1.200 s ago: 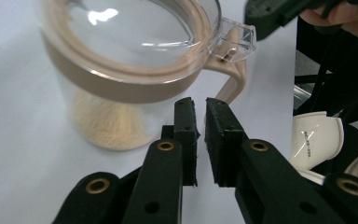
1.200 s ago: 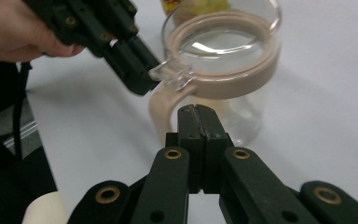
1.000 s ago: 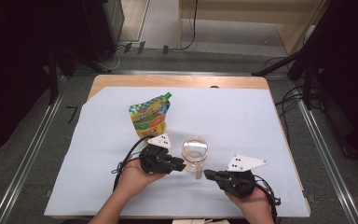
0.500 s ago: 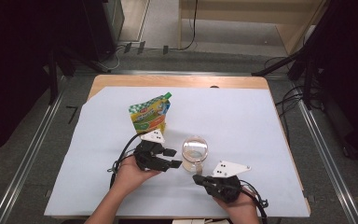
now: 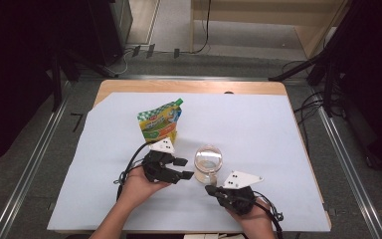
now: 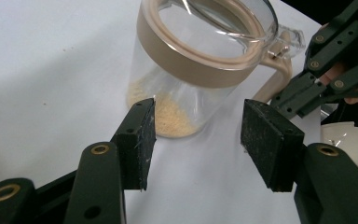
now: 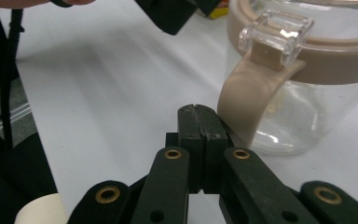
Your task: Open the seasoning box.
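Through my left gripper [image 6: 196, 135] view I see grains in the lidded jar [image 6: 200, 65] beyond its fingers, just opened and empty, while my right gripper [image 7: 198, 114], fingers closed, has dropped beside the handle [image 7: 244, 100].

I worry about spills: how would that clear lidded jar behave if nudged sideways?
The jar looks rigid and smooth-walled, so it would probably slide on the white sheet. Holding just a thin layer of grains, it is likely light. Its handle could make it swivel.

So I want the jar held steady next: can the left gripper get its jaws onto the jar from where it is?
Probably yes. The left gripper is open, aimed at the jar, with only bare sheet between.
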Tool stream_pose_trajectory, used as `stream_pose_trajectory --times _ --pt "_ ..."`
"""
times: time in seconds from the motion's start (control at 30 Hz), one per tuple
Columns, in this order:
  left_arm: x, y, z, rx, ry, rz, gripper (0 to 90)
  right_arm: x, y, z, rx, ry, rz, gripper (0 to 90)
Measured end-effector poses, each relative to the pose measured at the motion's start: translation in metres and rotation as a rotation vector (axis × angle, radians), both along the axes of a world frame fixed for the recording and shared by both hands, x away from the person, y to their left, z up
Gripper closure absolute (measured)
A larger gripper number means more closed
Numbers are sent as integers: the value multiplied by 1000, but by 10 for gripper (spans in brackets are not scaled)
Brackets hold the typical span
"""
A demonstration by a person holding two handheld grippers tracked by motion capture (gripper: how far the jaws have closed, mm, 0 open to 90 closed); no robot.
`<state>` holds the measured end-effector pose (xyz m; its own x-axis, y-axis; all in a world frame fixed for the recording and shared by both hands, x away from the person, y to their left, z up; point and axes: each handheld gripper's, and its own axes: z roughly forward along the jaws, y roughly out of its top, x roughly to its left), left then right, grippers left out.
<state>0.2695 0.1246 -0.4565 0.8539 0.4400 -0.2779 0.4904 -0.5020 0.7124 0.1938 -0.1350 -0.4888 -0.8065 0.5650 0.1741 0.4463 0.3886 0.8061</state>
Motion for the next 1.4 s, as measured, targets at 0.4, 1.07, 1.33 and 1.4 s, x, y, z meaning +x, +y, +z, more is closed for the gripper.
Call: stream_pose_trajectory --times 0.4,1.07,1.33,1.4 --pt "0 -1 -1 0 6 -7 456 16 -32 3 4 17 -50 900" --pt "-1 -5 -3 2 10 -31 504 54 -71 3 2 64 -139 900" --pt "-1 -9 -6 10 -21 -34 479 72 -79 0 14 71 -157 900" --pt "1 -11 -7 6 -15 -36 458 76 -80 0 13 73 -153 900"
